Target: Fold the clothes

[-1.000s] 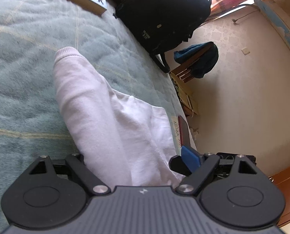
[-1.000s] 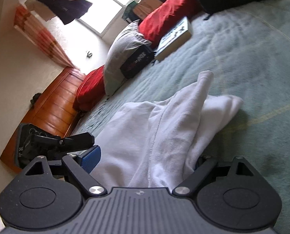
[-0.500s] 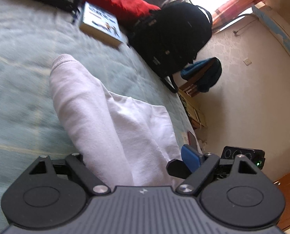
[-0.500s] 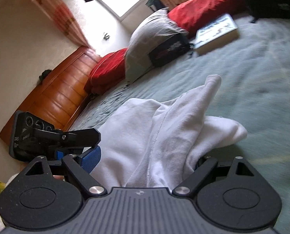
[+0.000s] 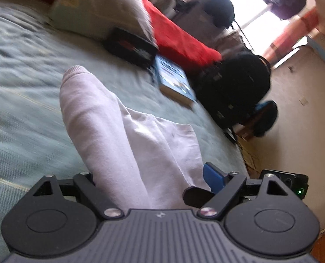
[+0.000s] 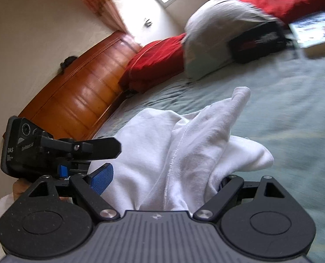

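Note:
A white sweatshirt [image 5: 127, 144] runs out of my left gripper [image 5: 151, 175], one sleeve reaching forward over the teal bed cover [image 5: 20, 109]. The jaws stand wide, a thick bunch of cloth fills the gap, and it covers the left finger. The blue right pad [image 5: 212, 177] shows beside the cloth. In the right wrist view the same sweatshirt [image 6: 184, 144] fills my right gripper [image 6: 162, 179] and hides its right finger, while the blue left pad [image 6: 101, 177] shows. The left gripper [image 6: 64, 151] sits close at the left, a hand behind it. The cloth is raised off the bed.
At the far side of the bed lie a book [image 5: 175, 81], a black box [image 5: 129, 46], a grey pillow [image 5: 101, 6] and a red pillow [image 5: 177, 37]. A black backpack [image 5: 234, 87] stands at the bed's edge. A wooden headboard [image 6: 74, 87] runs along the left.
Both grippers have swept across the bed and risen a little, with the sweatshirt staying in their jaws. The pillows and headboard have swung into view. The jaws have kept their width.

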Action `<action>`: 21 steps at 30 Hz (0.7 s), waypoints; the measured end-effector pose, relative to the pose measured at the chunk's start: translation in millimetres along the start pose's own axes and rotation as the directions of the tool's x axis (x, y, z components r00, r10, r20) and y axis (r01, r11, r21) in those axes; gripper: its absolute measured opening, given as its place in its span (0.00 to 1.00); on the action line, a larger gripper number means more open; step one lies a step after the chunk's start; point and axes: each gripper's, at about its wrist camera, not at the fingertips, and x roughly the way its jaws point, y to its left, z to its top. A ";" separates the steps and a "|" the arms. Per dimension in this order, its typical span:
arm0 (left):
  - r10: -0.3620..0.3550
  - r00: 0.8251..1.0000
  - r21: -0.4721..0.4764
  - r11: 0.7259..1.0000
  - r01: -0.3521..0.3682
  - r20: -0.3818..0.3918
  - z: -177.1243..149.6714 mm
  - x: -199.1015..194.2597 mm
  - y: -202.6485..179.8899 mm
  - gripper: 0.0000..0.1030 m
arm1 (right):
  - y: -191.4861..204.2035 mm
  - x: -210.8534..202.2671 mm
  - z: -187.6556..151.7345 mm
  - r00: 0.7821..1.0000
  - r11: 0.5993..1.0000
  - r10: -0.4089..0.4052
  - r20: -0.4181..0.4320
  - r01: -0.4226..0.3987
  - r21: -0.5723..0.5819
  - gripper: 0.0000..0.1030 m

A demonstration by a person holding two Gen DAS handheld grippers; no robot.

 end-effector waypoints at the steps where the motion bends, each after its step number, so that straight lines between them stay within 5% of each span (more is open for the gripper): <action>1: 0.011 1.000 -0.007 1.000 -0.011 0.011 6.5 -8.5 9.9 0.83 | 7.3 13.4 2.7 1.000 1.000 0.007 -0.005 -0.007 -0.010 0.88; 10: 0.133 0.985 -0.088 0.988 -0.124 0.108 55.2 -73.4 105.9 0.83 | 63.3 132.9 9.6 0.996 0.996 0.064 -0.061 -0.067 -0.056 0.88; 21: 0.314 0.931 -0.233 0.935 -0.268 0.185 60.2 -135.0 195.8 0.83 | 114.7 224.6 -30.0 0.967 0.984 0.172 -0.189 -0.178 -0.016 0.88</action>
